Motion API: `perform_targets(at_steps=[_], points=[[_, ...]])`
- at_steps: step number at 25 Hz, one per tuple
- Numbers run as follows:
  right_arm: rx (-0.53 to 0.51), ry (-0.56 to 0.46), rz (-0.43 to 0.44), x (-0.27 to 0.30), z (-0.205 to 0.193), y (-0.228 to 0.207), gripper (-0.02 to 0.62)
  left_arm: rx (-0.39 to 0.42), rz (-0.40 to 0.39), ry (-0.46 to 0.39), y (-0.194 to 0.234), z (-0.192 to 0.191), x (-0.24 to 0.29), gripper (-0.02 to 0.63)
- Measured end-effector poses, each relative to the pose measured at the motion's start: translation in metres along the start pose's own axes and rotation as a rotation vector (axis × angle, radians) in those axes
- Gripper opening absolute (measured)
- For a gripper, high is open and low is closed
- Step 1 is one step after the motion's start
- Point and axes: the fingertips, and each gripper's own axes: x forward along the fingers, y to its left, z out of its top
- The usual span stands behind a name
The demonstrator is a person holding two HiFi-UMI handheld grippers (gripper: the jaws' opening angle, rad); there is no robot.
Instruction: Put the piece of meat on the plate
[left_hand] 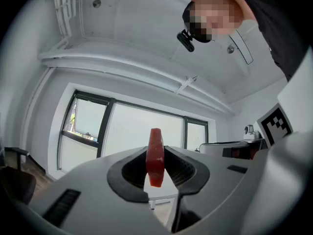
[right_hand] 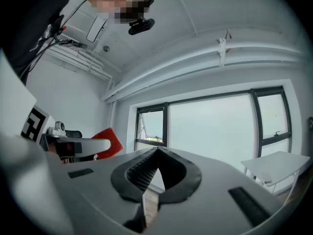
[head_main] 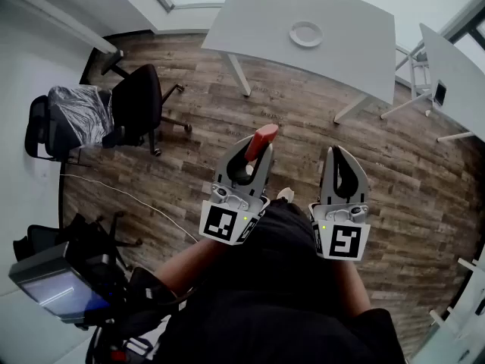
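While both grippers are held level, side by side before the person's body, the left gripper (head_main: pixel 250 155) clamps the red piece of meat (left_hand: pixel 155 156) on edge between its jaw tips. The right gripper (head_main: pixel 341 156) has its jaws closed together on nothing. The plate (head_main: pixel 306 33) lies on the white table (head_main: pixel 258 17), well ahead.

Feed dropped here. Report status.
Left gripper shut on piece of meat. Right gripper shut, empty. Plate bare on white table ahead. Office chair off left.
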Motion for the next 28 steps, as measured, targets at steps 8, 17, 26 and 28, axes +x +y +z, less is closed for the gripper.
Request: perform_targets(at_steps=[8, 17, 26, 28], points=[[0.073, -0.023, 0.026, -0.013, -0.006, -0.018, 0.005, 0.008, 0.015, 0.005, -0.018, -0.005, 0.006, 0.097], [0.087, -0.029, -0.010, -0.006, -0.015, -0.045, 0.005, -0.012, 0.012, 0.022, -0.014, -0.015, 0.036, 0.097], [0.084, -0.016, -0.066, 0.033, -0.021, -0.080, 0.005, -0.040, -0.014, 0.030, 0.001, -0.024, 0.094, 0.097], [0.085, -0.008, -0.077, 0.048, -0.023, -0.090, 0.005, -0.044, -0.019, 0.039, 0.008, -0.028, 0.113, 0.097]])
